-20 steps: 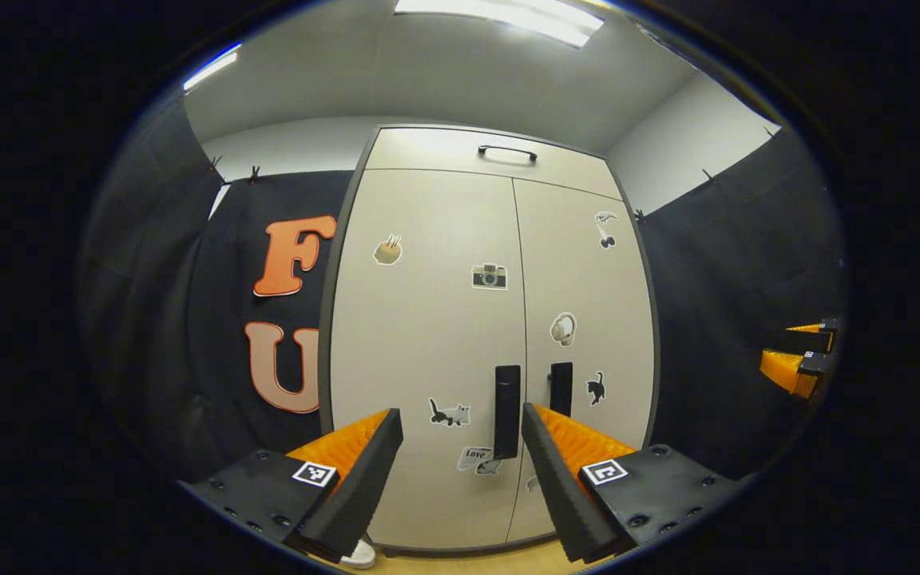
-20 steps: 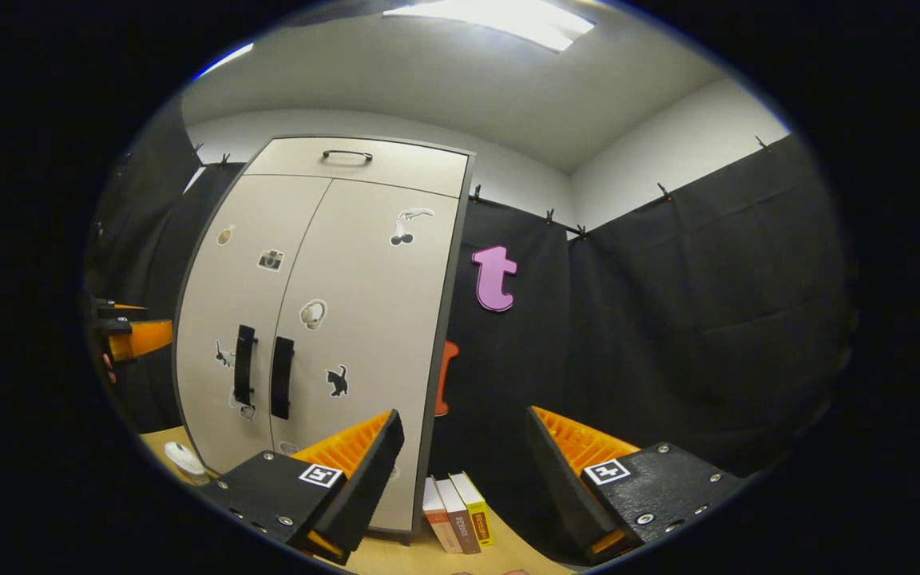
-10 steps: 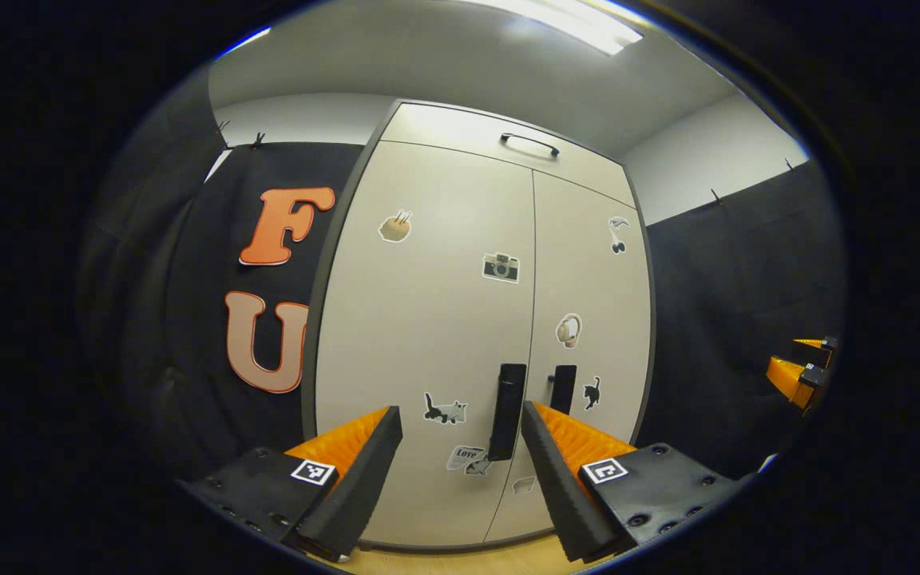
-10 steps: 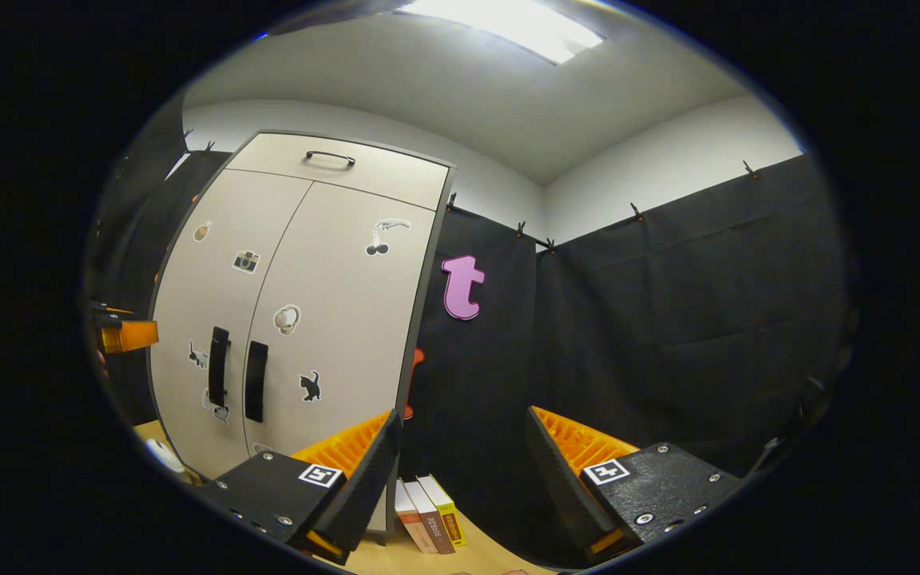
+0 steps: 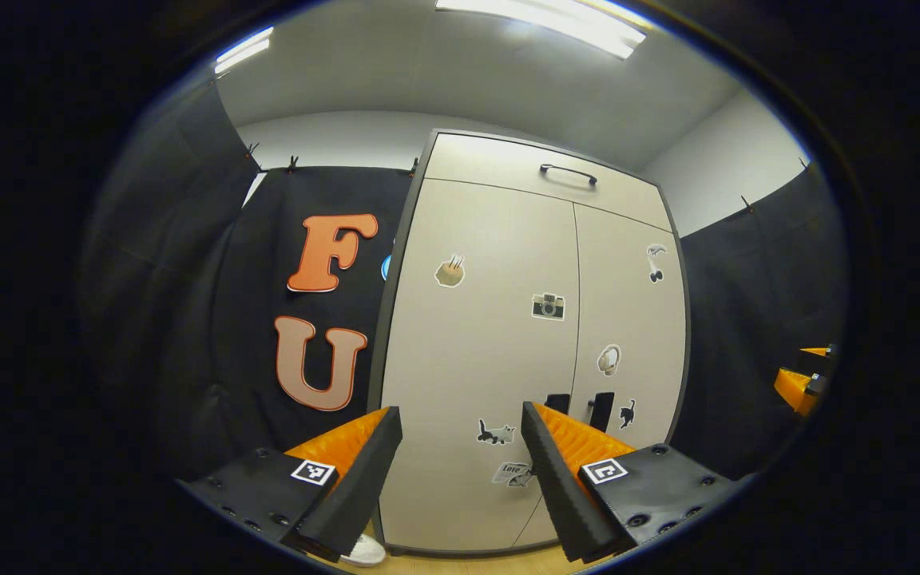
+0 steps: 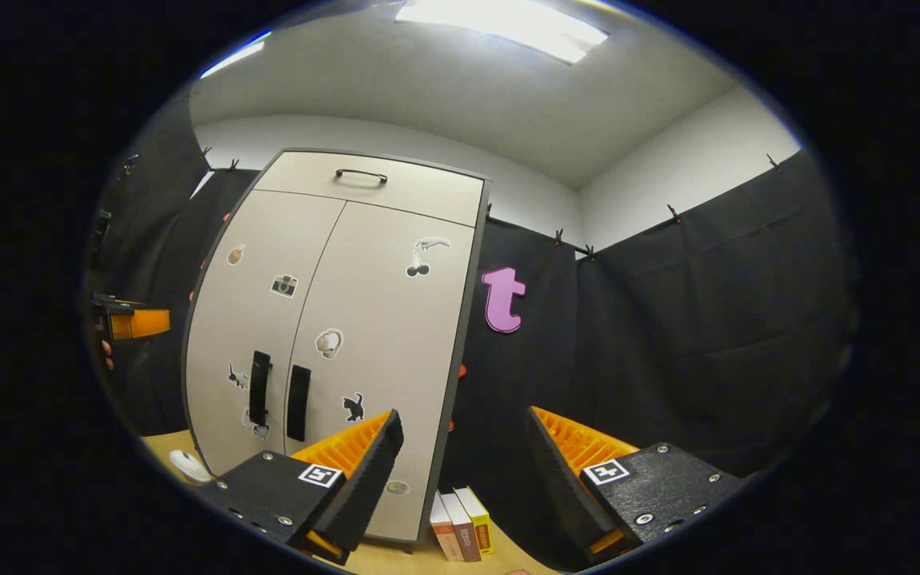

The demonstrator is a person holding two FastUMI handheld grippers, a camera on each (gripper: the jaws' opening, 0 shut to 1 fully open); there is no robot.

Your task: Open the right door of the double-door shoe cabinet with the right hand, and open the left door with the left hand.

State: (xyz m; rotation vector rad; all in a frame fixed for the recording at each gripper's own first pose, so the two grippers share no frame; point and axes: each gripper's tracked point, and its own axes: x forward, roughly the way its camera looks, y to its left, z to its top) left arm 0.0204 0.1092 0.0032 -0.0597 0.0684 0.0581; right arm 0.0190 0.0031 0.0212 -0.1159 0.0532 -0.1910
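Both doors of the shoe cabinet are closed, and neither tool is in contact with it.

Left tool: fingers spread wide, holding nothing. Over the past second its view has swung away. The left door handle, which sat between the fingers a second ago, now lies behind the tool's right finger with only its top showing. The left door fills the gap between the fingers. Alignment with the handle is therefore worse than it was. The tool stands off from the cabinet front, apart from it.

Right tool: fingers spread wide, holding nothing. It points at the black booth wall to the right of the cabinet. The right door handle lies well to the left of its fingers. Half a second ago the cabinet sat further left in this view, so the aim has come back slightly toward it. The right door is shut flush beside the left one.

Also noted: three books stand on the floor just right of the cabinet's base, and a white shoe lies at its left foot.

Judgement: the task is at approach stage with nothing opened. The right door comes first, so the right tool needs to swing left onto its handle. The left tool has lost its line and will need re-aiming.
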